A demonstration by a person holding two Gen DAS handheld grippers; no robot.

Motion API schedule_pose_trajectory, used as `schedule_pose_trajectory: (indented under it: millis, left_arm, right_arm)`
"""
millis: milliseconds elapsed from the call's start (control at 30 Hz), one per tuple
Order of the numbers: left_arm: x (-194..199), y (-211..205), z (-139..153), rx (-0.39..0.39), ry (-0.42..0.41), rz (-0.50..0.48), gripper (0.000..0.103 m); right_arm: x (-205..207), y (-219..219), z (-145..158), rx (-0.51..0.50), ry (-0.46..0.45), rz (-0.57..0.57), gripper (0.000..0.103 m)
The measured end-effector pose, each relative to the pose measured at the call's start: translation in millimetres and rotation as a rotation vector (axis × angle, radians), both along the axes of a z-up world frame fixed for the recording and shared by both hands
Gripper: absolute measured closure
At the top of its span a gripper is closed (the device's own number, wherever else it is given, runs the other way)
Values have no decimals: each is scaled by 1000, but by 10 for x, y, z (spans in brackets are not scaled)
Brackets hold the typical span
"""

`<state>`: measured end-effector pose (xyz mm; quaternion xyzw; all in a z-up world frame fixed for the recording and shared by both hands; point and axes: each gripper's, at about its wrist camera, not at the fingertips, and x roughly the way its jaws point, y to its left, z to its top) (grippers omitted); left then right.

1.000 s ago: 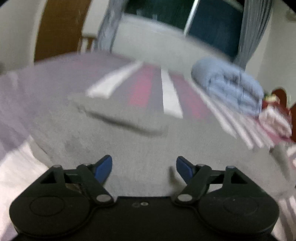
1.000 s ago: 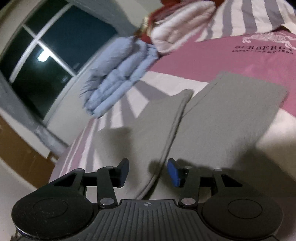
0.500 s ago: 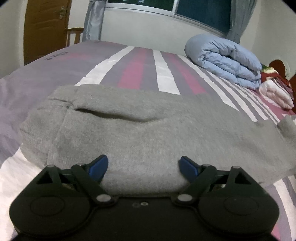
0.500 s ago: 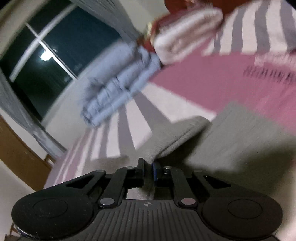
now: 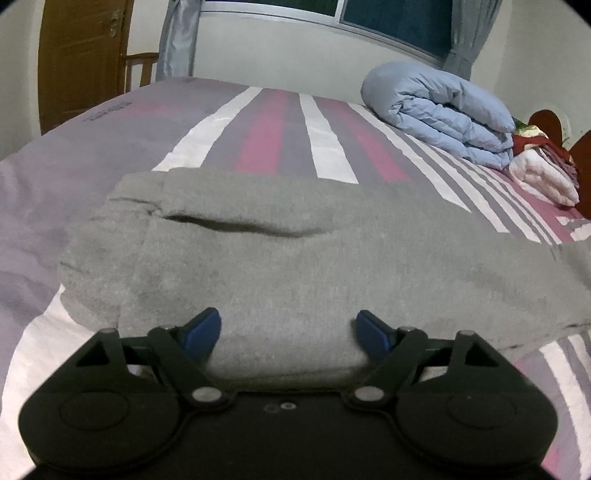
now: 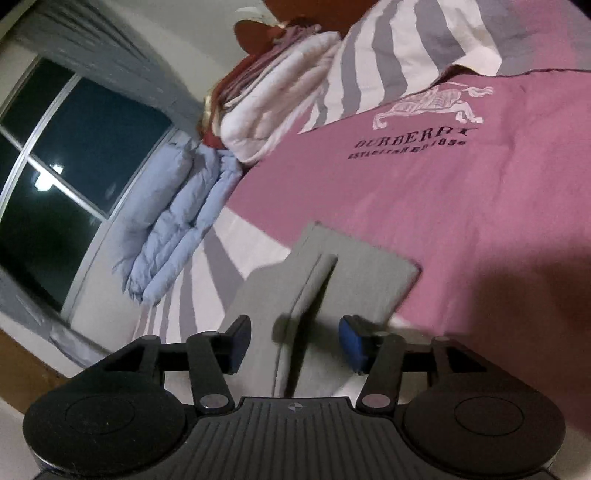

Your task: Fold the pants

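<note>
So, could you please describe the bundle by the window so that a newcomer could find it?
On the striped bed, look to the far side under the dark window. The pale blue rolled quilt lies there, plumper than the folded white bedding beside it.

- I count one pair of grey pants [image 5: 280, 258] lying on the striped bed cover [image 5: 325, 147], with two leg ends [image 6: 354, 269] showing side by side.
- One rolled blue duvet [image 5: 436, 107] lies beyond the pants.
- One folded white quilt [image 5: 543, 177] sits beside that duvet.
- I see two grippers, left gripper [image 5: 288, 332] and right gripper [image 6: 293, 341].
</note>
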<state>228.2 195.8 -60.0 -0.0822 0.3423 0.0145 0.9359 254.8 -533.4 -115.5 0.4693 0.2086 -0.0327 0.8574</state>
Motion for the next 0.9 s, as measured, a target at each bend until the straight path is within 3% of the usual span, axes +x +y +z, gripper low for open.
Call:
schedule_pose_trajectory:
  millis: [133,200,333,433,533,600,700,800,900]
  left_arm:
    - [43,-53,-30,14,3,18,28]
    - [49,-58,-46,13,2,20,27]
    - [37,-37,-57,6,-6,16,27]
    - [21,-41,-69,5,-13,16,27]
    - [15,-36,-75,5,-14,16,27]
    - [10,-32,-77,1,-12,14,27]
    - [9,-13,-70,-3,-8,6,27]
    - [11,0,-75,-6,-11,2,27]
    - [13,-7,-65,0,-11,6,27]
  right_arm:
    - [323,-89,-17,5,58,32,51]
    - [424,-82,54,-38,79,50,97]
    - [304,-26,379,-137,-20,81,98]
    - [48,-93,471,-172,-47,33,98]
    - [-48,-141,283,-193,28,34,98]
    - [-26,-172,63,-152,99,38,98]
    - [-33,-212,-20,-103,91,15,97]
    - [-56,-191,75,-139,47,6,97]
    - [54,-188,-26,-154,120,52,97]
